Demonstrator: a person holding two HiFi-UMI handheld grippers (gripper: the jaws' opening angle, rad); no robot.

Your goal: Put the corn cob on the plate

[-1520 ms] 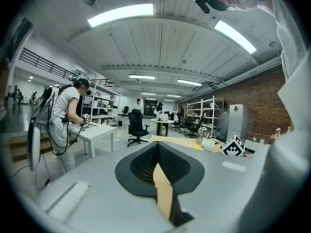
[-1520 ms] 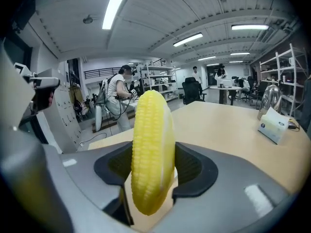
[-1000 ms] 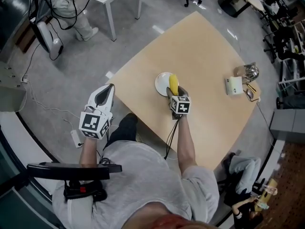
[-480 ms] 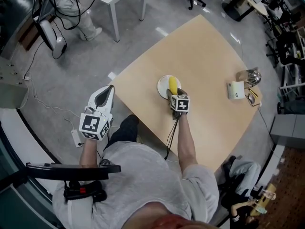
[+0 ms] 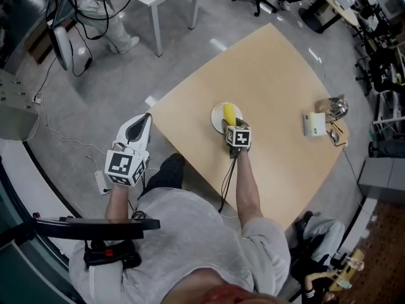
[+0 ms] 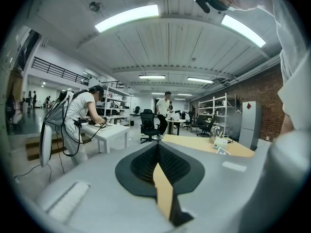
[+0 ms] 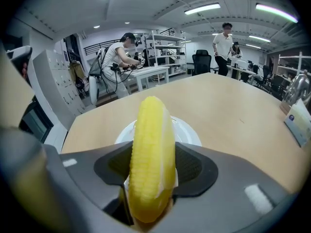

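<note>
Corn cob [image 7: 151,154] is clamped by its near end between the jaws of the right gripper [image 5: 231,124]. Its long axis runs near to far along them, with the tip pointing away from the person. It hangs over the white plate [image 5: 217,117]; whether it touches I cannot tell. The plate lies toward the near-left edge of a tan table [image 5: 272,68], which stands on a grey floor in an open office with desks, chairs and shelving. A small white box [image 5: 312,123] sits at the table's right. Left of the table, the left gripper [image 5: 140,124] has its jaws together on nothing.
</note>
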